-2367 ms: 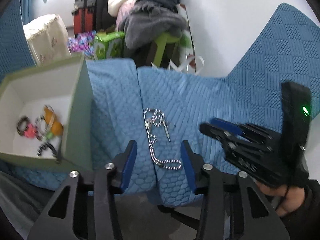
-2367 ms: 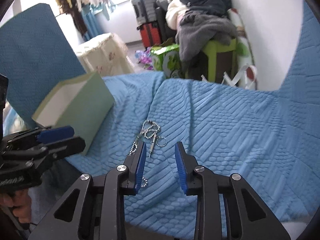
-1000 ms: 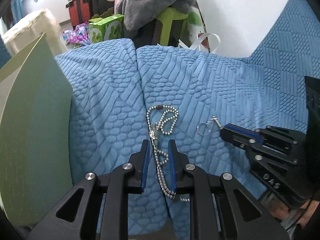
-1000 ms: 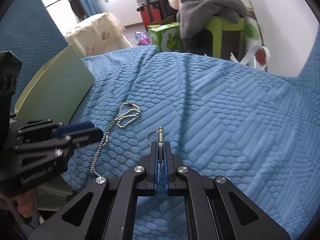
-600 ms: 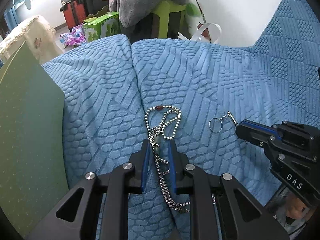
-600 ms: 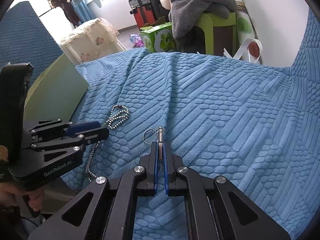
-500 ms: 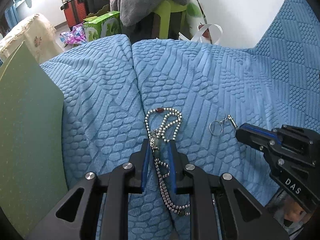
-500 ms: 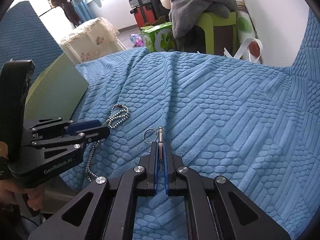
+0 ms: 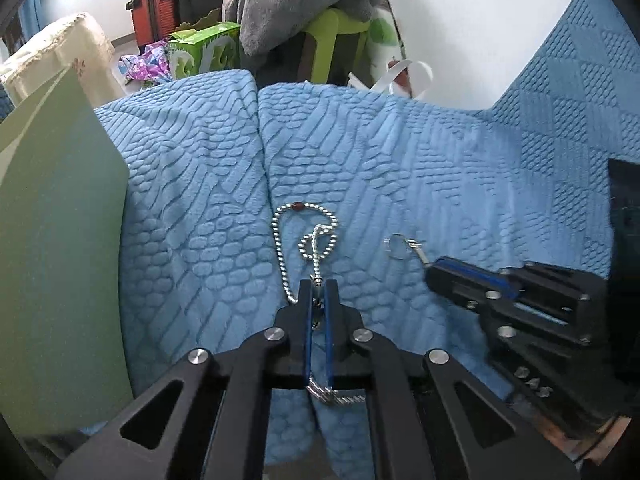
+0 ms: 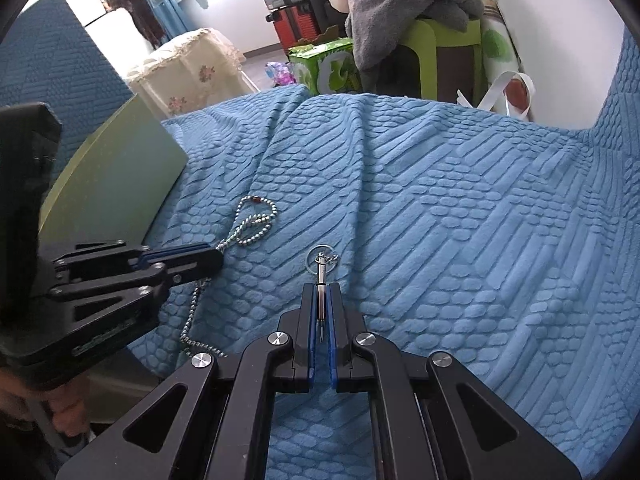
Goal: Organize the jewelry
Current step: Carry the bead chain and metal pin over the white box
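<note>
Gripping a silver bead chain on the blue blanket, the left gripper is clamped; the right gripper pinches a small metal pendant.

You see a shiny metal bead chain on blue cloth — plush, embossed, matt. Your grippers' fingers look matt black plastic — pads smooth blue.

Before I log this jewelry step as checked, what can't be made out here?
- Inside of the pale green box: both views show only its outer wall.
- Silver ball-chain necklace: its near end runs under the left gripper.
- Small metal pin with key ring: its tip sits between the right gripper pads.
</note>
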### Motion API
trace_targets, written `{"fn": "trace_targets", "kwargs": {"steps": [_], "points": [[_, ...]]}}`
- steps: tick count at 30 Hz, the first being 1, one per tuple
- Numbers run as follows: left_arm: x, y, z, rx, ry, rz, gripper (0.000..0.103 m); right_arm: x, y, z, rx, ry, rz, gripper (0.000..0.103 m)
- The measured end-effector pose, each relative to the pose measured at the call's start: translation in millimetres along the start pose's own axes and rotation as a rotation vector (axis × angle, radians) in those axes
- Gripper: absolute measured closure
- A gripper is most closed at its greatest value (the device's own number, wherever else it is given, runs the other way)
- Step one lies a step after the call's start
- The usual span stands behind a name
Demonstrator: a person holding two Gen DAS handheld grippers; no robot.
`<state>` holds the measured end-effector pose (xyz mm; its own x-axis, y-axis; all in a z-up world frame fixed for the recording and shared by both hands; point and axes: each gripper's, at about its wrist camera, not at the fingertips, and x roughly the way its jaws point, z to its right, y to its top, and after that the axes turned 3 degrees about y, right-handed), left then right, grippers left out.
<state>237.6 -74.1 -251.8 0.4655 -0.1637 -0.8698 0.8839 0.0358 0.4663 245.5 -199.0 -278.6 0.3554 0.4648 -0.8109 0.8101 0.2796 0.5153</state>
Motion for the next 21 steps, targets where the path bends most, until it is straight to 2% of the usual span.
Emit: {"fn": "trace_targets", "kwargs": {"steps": [3, 9, 15, 21], "points": [[-15.8, 1.3, 2.5, -0.002, -0.024, 0.011, 0.099, -7.7, -1.3, -9.6, -0.015, -0.024, 0.012, 0.1], [-51.1, 14.6, -1.0, -0.042, -0.066, 0.027, 0.099, -33.5, 1.2, -25.1, 0.038, -0.042, 0.054, 0.1], [-89.3, 34.7, -3.8, -0.061, -0.102, 0.063, 0.099, -54.9, 18.6, -42.2, 0.046, -0.081, 0.07, 0.1], [-140.5, 55.9, -8.1, -0.031, -0.11, 0.128, 0.099, -92.0, 45.1, -63.8, 0.039, -0.099, 0.121, 0.1]]}}
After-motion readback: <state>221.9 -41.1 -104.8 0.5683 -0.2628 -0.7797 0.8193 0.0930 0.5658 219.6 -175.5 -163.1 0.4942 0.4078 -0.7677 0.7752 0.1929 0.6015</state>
